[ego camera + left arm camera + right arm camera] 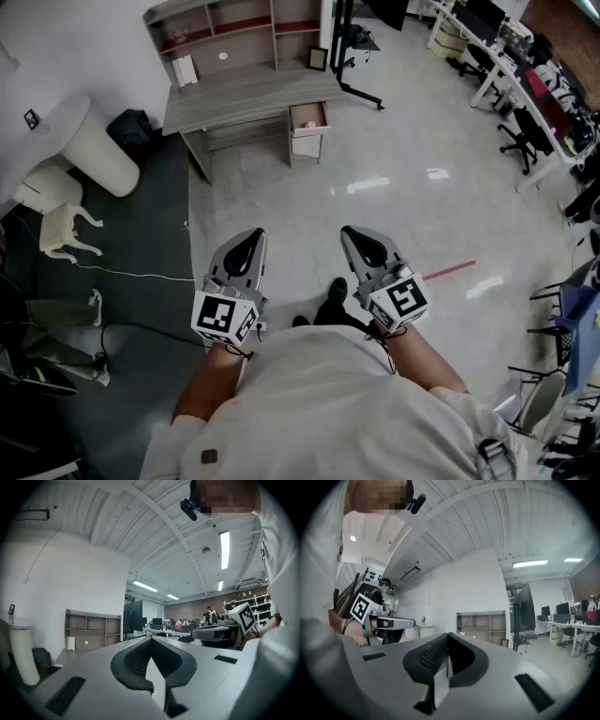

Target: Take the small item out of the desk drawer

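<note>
A grey desk point(246, 95) with a shelf unit on top stands far ahead across the floor. Its small drawer point(308, 118) at the right end is pulled open; what lies inside is too small to tell. Both grippers are held close to the person's body, far from the desk. My left gripper point(250, 236) is shut and holds nothing; in its own view the jaws point(150, 640) meet at the tip. My right gripper point(355, 234) is shut too, with nothing between its jaws point(448, 636). Each gripper view shows the other gripper beside it.
A white cylindrical stand point(96, 147), a black bag point(131, 126) and a small white stool point(66, 230) are at the left, on a dark mat point(131, 281). A black stand point(352, 56) rises right of the desk. Office desks and chairs point(520, 94) line the far right.
</note>
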The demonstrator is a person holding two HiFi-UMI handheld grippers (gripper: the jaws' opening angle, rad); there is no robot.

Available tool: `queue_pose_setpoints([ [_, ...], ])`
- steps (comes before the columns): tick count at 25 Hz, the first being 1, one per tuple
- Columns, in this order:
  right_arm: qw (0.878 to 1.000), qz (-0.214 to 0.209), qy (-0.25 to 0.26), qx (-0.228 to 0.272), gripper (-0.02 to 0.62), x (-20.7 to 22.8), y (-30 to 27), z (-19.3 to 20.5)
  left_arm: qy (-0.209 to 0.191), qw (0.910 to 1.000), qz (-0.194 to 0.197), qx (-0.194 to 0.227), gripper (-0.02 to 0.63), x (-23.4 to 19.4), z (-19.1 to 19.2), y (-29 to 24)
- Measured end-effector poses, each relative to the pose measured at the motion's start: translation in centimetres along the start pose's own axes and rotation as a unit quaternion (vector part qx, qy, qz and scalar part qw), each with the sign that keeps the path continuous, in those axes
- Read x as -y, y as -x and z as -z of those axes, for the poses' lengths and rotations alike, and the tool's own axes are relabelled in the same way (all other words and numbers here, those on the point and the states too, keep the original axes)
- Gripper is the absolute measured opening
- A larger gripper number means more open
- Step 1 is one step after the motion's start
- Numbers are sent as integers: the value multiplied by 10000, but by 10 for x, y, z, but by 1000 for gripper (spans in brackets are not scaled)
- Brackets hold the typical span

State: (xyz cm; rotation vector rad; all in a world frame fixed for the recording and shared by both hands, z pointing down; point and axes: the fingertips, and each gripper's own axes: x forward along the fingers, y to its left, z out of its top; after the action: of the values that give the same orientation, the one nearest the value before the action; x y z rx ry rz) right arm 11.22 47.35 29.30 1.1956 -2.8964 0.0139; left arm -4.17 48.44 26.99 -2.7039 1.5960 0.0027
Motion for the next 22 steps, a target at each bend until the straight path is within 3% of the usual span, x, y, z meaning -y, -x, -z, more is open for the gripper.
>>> queue_pose_setpoints([
  [22,10000,14,-46,-71,21,27,-15,7,95,9999,-63,-48,11,-11,7,-26],
])
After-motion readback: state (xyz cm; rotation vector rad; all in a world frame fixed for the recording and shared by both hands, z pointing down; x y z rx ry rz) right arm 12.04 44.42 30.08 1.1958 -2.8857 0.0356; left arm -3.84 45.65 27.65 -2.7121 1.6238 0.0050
